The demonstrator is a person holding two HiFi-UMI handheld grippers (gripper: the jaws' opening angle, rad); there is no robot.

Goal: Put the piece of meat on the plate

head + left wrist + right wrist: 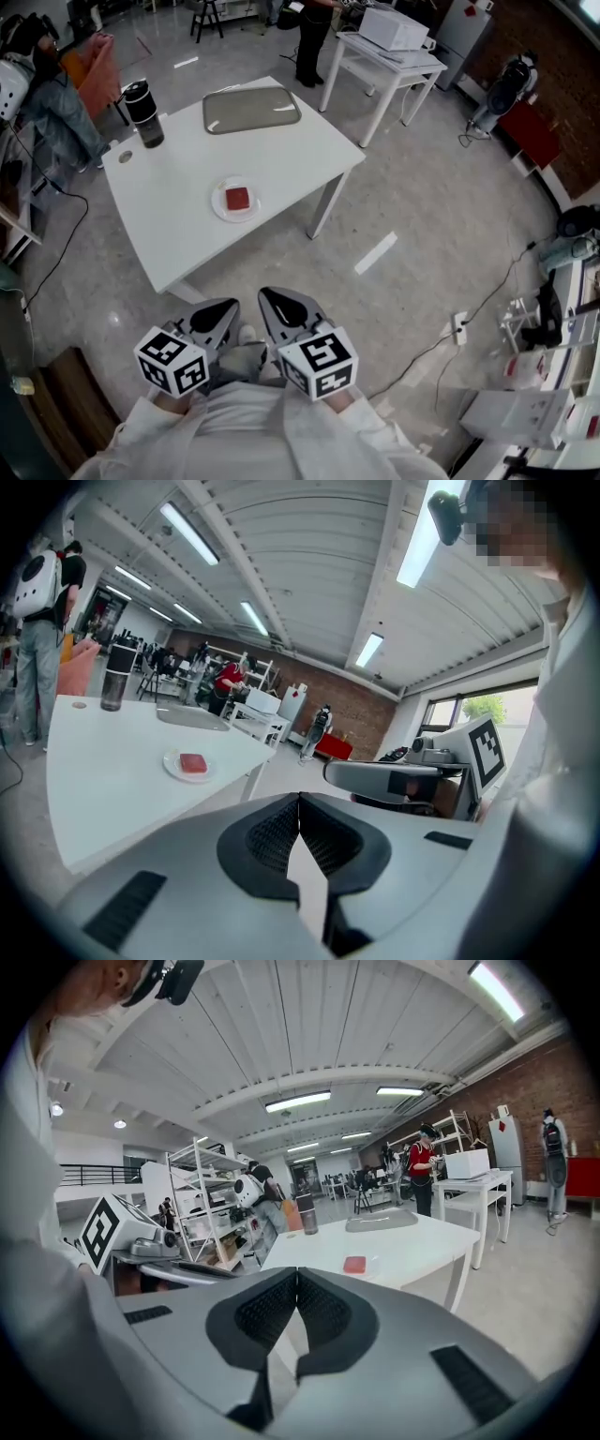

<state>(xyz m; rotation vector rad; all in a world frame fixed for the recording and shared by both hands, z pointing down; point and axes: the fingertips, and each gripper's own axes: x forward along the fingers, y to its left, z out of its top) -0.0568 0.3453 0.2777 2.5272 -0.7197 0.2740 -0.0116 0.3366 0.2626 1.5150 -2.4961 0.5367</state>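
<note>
The red piece of meat lies on a small white plate near the front of the white table. Both grippers hang close to the person's body, well short of the table and over the floor. The left gripper is shut with nothing in it, and so is the right gripper. In the left gripper view the meat and plate show far off beyond the closed jaws of the left gripper. The right gripper view shows the meat past the right gripper.
A grey tray and a black tumbler stand at the table's far side. Another white table bearing a box and a standing person are behind. A white strip, cables and a power strip lie on the floor.
</note>
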